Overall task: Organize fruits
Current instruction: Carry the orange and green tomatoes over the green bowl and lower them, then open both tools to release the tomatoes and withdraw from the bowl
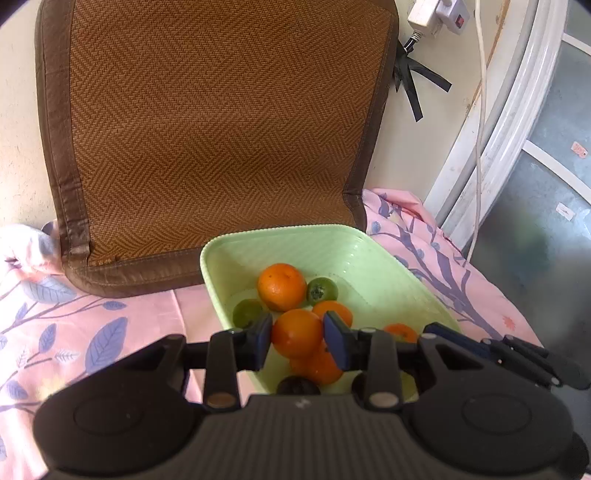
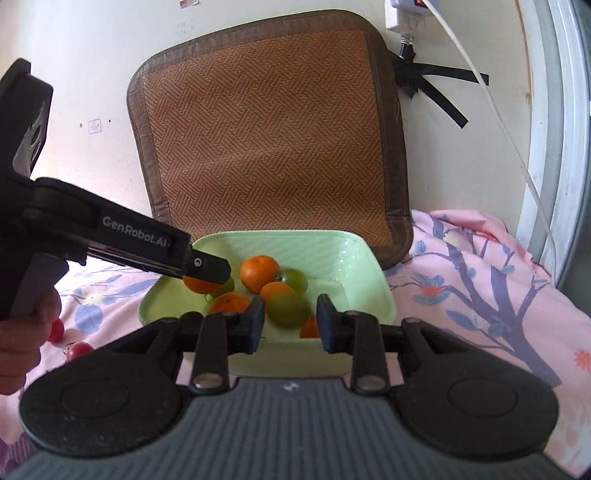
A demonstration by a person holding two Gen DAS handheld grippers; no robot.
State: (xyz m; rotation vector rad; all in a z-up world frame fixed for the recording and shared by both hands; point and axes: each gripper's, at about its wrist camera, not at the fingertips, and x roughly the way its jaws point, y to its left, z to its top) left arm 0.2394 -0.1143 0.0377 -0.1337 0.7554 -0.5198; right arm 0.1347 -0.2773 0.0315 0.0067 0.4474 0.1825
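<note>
A light green tray [image 1: 373, 258] [image 2: 362, 269] lies on the pink floral cloth and holds several oranges and green fruits. My left gripper [image 1: 299, 338] is shut on an orange [image 1: 297, 332] and holds it over the tray; in the right wrist view it [image 2: 207, 275] reaches in from the left with that orange [image 2: 199, 285]. My right gripper [image 2: 290, 325] is over the tray's near edge with a green fruit [image 2: 288, 310] between its fingers; a gap shows on the fruit's right side. The right gripper's fingers [image 1: 458, 338] show at the tray's right in the left wrist view.
A brown woven mat [image 1: 221, 129] [image 2: 273, 136] leans against the wall behind the tray. Two small red fruits [image 2: 79, 350] lie on the cloth [image 2: 480, 288] at the left. A white cable [image 2: 509, 140] and power strip [image 1: 439, 14] hang at the right.
</note>
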